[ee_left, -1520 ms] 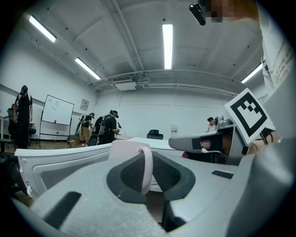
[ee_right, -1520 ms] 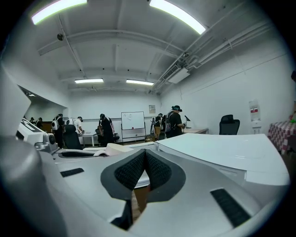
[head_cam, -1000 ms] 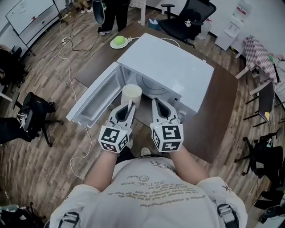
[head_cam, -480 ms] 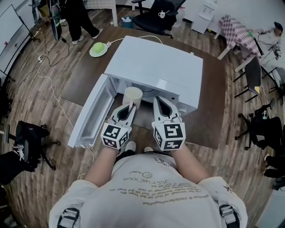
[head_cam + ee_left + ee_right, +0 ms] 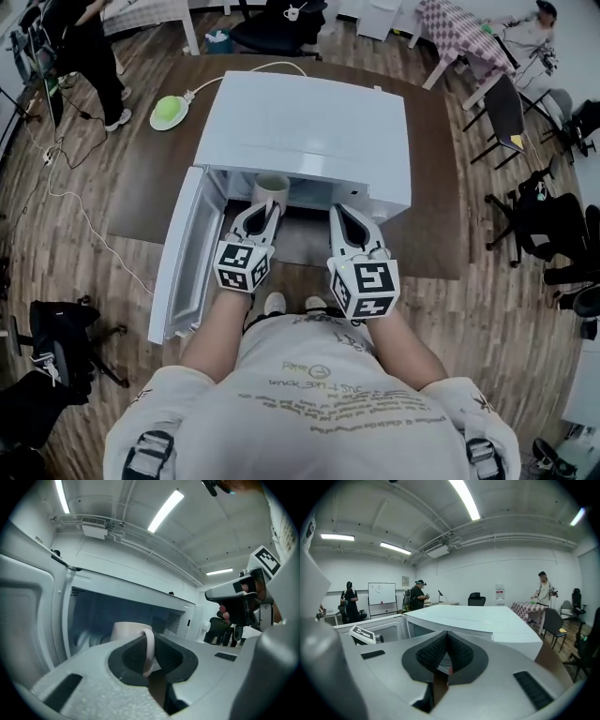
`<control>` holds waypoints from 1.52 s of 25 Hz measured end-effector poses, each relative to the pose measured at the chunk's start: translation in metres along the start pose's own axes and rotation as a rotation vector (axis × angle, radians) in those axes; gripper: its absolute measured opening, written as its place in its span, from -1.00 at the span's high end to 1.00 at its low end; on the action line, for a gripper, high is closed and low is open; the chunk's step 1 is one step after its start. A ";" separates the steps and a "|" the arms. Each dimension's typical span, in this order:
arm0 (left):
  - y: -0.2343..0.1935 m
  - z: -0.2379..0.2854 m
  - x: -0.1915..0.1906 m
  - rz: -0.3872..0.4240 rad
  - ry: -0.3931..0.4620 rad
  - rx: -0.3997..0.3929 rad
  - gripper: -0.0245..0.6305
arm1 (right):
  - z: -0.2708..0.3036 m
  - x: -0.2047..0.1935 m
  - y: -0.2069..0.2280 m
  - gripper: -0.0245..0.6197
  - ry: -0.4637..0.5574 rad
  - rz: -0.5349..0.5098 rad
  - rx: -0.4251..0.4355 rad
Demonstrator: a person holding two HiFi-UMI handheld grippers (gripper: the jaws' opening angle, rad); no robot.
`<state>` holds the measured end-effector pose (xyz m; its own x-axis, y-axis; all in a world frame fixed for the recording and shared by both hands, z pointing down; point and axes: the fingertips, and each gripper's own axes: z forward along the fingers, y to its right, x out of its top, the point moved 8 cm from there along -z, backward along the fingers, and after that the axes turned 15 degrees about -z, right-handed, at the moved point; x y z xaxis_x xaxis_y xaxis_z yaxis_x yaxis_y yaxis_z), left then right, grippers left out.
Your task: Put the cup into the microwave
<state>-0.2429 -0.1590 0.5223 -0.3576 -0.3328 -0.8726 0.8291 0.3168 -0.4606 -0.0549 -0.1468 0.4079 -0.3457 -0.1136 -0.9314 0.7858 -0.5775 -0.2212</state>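
Note:
A cream cup (image 5: 272,187) hangs at the mouth of the white microwave (image 5: 309,127), partly under its top edge. My left gripper (image 5: 263,214) is shut on the cup's handle; in the left gripper view the handle (image 5: 149,647) sits pinched between the jaws, with the cup (image 5: 126,631) in front of the dark cavity (image 5: 108,611). My right gripper (image 5: 352,223) hovers beside it to the right, in front of the control panel, shut with nothing in it. In the right gripper view the right gripper (image 5: 446,639) points over the microwave's top (image 5: 483,618).
The microwave door (image 5: 180,255) is swung open to the left, past the brown table's (image 5: 436,197) front edge. A green round object (image 5: 169,112) with a cable lies at the back left. People and office chairs stand around the room.
The left gripper has carried the cup forward, from in front of the opening to under the microwave's top edge. The right gripper has moved along beside it, still shut.

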 end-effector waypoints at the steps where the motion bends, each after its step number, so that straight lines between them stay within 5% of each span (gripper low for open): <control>1: -0.002 0.006 0.001 -0.002 -0.001 -0.008 0.80 | -0.001 -0.001 0.001 0.88 -0.008 0.009 -0.014; 16: -0.022 0.066 0.004 0.012 0.005 -0.043 0.80 | -0.025 -0.020 0.015 0.88 -0.081 0.061 -0.159; 38: -0.053 0.075 -0.017 0.124 -0.076 0.011 0.83 | -0.015 -0.016 0.009 0.88 -0.078 0.048 -0.133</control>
<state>-0.2485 -0.2366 0.5740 -0.2184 -0.3585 -0.9076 0.8700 0.3498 -0.3475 -0.0347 -0.1384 0.4161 -0.3409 -0.2034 -0.9178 0.8615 -0.4584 -0.2184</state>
